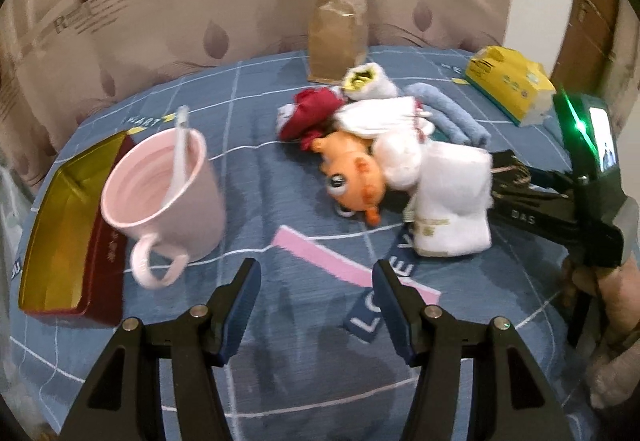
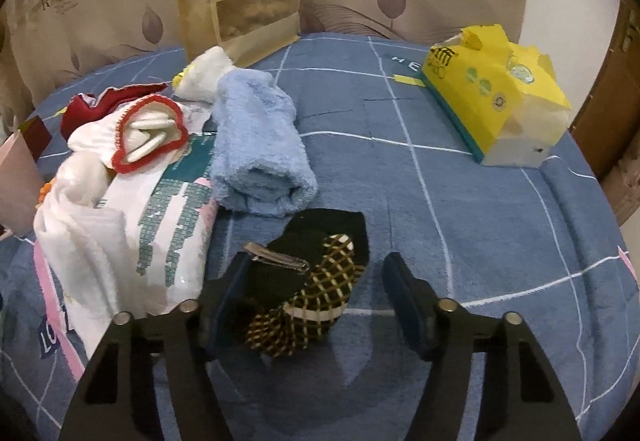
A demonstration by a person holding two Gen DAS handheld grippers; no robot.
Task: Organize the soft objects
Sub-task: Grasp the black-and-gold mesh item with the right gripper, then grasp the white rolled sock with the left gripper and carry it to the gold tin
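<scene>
Left wrist view: my left gripper (image 1: 316, 307) hangs above the blue grid-patterned table cover (image 1: 256, 129), jaws apart with nothing between them. A pink mug (image 1: 164, 197) with a white spoon (image 1: 178, 157) in it stands ahead to the left, against an open red tin with a gold lining (image 1: 60, 225). The soft pile lies centre-right: an orange plush toy (image 1: 354, 177), a red cloth (image 1: 310, 113), a folded white towel (image 1: 454, 197), a blue towel roll (image 1: 452, 113). My right gripper's body (image 1: 552, 201) reaches in from the right beside the white towel. A kraft snack bag (image 1: 340, 21) stands at the back, a yellow tissue pack (image 1: 512, 85) far right.

Right wrist view: my right gripper (image 2: 310, 303) is open wide; a black sock with a gold check pattern (image 2: 312, 281) lies between the fingers, touching the left finger (image 2: 232, 289), with a metal clip (image 2: 276, 259) on it. The blue towel roll (image 2: 260, 145) sits just behind, a white teal-patterned cloth (image 2: 168, 229) to the left.
</scene>
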